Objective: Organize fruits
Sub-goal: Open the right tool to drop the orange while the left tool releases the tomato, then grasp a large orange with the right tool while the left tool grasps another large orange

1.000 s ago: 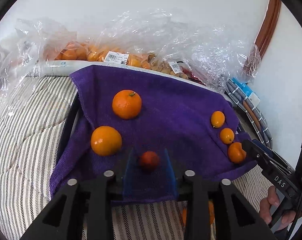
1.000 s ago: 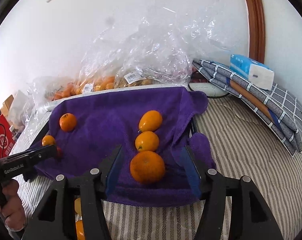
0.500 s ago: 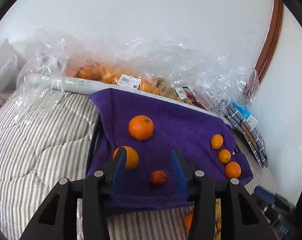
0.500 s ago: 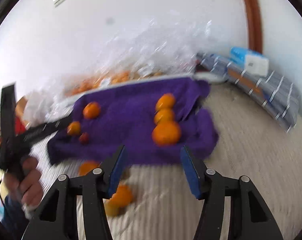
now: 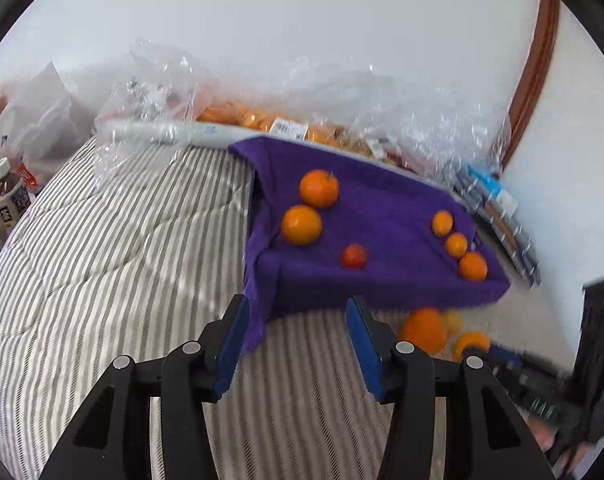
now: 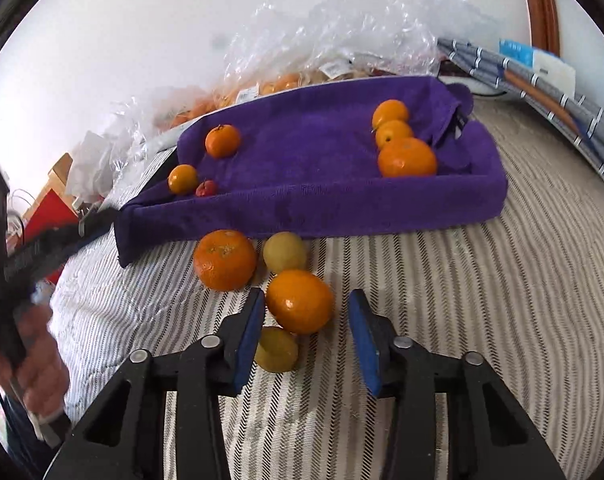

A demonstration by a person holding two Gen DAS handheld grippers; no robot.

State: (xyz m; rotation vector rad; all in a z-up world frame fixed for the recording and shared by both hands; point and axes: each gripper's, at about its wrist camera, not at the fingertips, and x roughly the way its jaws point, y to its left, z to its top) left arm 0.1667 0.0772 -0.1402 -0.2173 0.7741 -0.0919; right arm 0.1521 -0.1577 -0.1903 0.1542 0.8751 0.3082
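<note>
- The right gripper (image 6: 302,340), low in the centre of its own view, is spread wide and grips nothing; an orange (image 6: 300,301) on the striped bedding (image 6: 481,300) sits just ahead, between its blue pads but seemingly untouched.
- The left gripper (image 5: 298,344), at the bottom centre of its view, is likewise wide apart and empty, pointed at the near edge of the purple towel (image 5: 381,280).
- Around the right gripper's orange lie three more loose fruits: a second orange (image 6: 224,259) up and to the left, a pale yellow fruit (image 6: 284,252) above, and another yellow fruit (image 6: 276,349) below, partly behind the left pad.
- On the towel, six fruits appear sorted: three in a line at the right (image 6: 407,157), two oranges at the left (image 6: 222,141), and a small red fruit (image 6: 206,188).
- My judgement: roughly halfway, with four fruits still to place.
- Hard to make out: the bagged fruit (image 6: 282,80) behind crinkled plastic near the top, and the left view's lower right, which is motion-blurred.
</note>
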